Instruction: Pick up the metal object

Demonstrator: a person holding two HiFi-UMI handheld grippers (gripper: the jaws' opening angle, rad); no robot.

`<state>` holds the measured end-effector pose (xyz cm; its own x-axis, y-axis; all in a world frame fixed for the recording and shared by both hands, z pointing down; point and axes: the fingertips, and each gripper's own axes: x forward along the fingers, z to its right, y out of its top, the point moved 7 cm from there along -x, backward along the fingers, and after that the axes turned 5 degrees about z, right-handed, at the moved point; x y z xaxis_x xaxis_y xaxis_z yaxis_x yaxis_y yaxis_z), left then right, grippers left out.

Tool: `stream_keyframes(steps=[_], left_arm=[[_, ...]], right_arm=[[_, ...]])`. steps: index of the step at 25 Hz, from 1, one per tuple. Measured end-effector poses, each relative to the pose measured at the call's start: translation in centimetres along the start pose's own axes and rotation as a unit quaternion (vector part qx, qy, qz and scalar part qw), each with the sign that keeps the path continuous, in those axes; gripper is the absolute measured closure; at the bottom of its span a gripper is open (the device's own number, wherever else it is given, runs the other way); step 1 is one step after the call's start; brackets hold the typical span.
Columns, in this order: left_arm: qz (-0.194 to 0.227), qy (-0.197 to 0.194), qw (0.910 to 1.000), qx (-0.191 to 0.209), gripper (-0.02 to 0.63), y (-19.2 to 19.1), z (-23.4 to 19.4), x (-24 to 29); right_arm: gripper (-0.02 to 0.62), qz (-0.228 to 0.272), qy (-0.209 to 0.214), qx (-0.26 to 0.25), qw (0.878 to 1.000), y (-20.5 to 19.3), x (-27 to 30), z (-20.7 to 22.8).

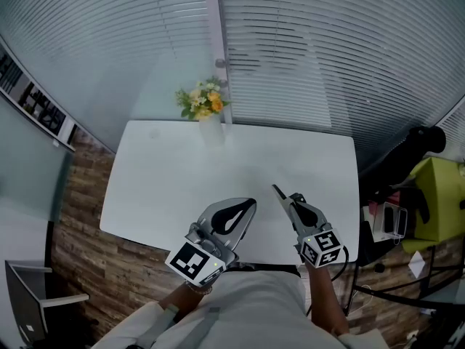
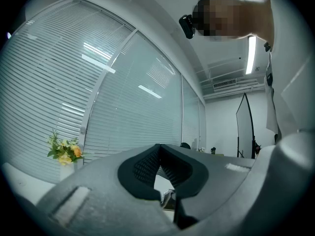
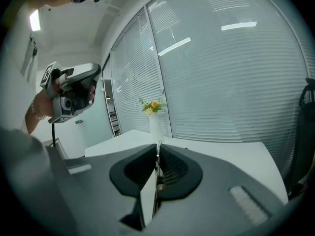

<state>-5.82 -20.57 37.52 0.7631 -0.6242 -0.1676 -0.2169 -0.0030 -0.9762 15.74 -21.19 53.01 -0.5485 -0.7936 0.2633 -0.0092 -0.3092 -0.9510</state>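
Two grippers show in the head view, side by side above the near edge of a white table [image 1: 182, 173]. The right gripper [image 1: 285, 198] has its jaws closed on the metal object [image 1: 278, 190], a thin flat strip whose tip pokes out past the jaw tips toward the far side of the table. Its long axis runs in line with the jaws, so the strip lies straight ahead of them rather than across. The left gripper [image 1: 250, 203] sits just to the left, tips together, holding nothing. A vase of flowers [image 1: 207, 118] stands at the far edge, well apart from both.

From the left gripper view, the two jaws meet at their tips, with only an empty hollow behind them; no strip is there.

From the right gripper view, the strip stands on edge between the pads, pinched from both sides, its top edge rising just past the tips. The tabletop lies beyond and below it, with no contact visible. The pick-up looks done in the right hand, and I judge the left has no part to play.
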Motion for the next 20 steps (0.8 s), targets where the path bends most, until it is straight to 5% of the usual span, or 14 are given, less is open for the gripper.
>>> stream_keyframes(steps=[20], left_arm=[[0.001, 0.001, 1.0, 0.0, 0.604, -0.1, -0.4, 0.2]], right_arm=[[0.572, 0.054, 0.009, -0.074, 0.996, 10.6, -3.2, -4.2]])
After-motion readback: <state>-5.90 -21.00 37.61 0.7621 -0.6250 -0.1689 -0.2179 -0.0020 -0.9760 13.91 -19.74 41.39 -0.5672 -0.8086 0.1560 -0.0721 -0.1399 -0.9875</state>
